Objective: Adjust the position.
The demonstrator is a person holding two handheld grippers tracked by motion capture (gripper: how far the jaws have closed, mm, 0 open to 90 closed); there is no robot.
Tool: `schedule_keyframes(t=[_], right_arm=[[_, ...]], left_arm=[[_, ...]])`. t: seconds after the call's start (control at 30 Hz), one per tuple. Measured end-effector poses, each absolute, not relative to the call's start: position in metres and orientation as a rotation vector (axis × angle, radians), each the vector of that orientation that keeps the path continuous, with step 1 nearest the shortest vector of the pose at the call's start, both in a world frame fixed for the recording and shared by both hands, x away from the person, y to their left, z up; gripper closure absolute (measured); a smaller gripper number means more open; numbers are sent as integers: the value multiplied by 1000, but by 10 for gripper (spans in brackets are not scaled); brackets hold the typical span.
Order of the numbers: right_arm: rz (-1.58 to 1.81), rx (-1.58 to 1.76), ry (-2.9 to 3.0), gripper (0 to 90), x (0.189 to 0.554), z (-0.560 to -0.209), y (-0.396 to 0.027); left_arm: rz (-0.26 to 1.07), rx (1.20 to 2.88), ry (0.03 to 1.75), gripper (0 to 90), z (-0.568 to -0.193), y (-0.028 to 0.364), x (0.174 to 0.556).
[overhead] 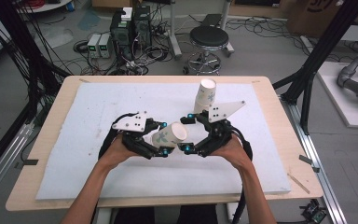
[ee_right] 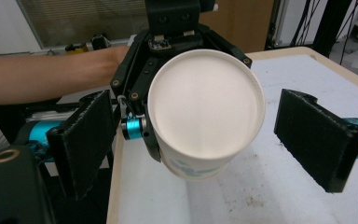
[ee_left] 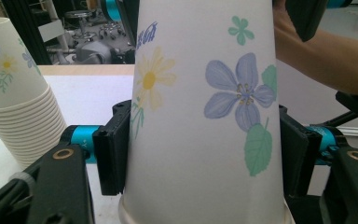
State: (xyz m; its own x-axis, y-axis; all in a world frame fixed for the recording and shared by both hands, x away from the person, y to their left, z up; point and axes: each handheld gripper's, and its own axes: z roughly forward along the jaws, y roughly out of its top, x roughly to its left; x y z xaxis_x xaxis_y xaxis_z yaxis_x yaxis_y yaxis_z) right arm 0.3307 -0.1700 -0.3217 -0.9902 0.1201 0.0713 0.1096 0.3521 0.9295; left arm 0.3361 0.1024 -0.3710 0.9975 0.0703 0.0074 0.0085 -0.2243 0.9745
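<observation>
1. High view: over the white mat [overhead: 98, 163] on the wooden table [overhead: 56, 100], the left gripper [overhead: 164, 139] is clamped on a flowered paper cup [overhead: 170, 135] lying sideways, its mouth toward the right. The right gripper [overhead: 187, 134] faces that mouth, jaws apart. A stack of cups [overhead: 205, 95] stands upside down just beyond, its base hidden behind the right gripper's grey plate.
2. Left gripper view: both jaws press the paper cup's [ee_left: 205, 116] sides; its rim is cut off at the bottom edge. The stack of cups [ee_left: 14, 93] shows at far left, partly cropped.
3. Right gripper view: the spread jaws flank the paper cup's [ee_right: 205, 109] open mouth without touching it. The left gripper [ee_right: 168, 28] behind is mostly hidden by the cup.
</observation>
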Motion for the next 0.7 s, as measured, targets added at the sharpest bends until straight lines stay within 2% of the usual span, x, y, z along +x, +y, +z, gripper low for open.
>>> schedule_keyframes(t=[0.1,0.23,0.47,0.7], right_arm=[[1749,210,2594,126,330,-321,-172],[1588,189,2654,126,326,-321,-170],[1334,150,2723,126,321,-318,-161],[1180,141,2808,127,322,-326,-152]], left_arm=[[28,1835,92,318,-370,104,335],[4,1973,122,318,-363,109,334],[-14,2201,115,318,-348,116,337],[-24,2353,105,318,-338,117,338]])
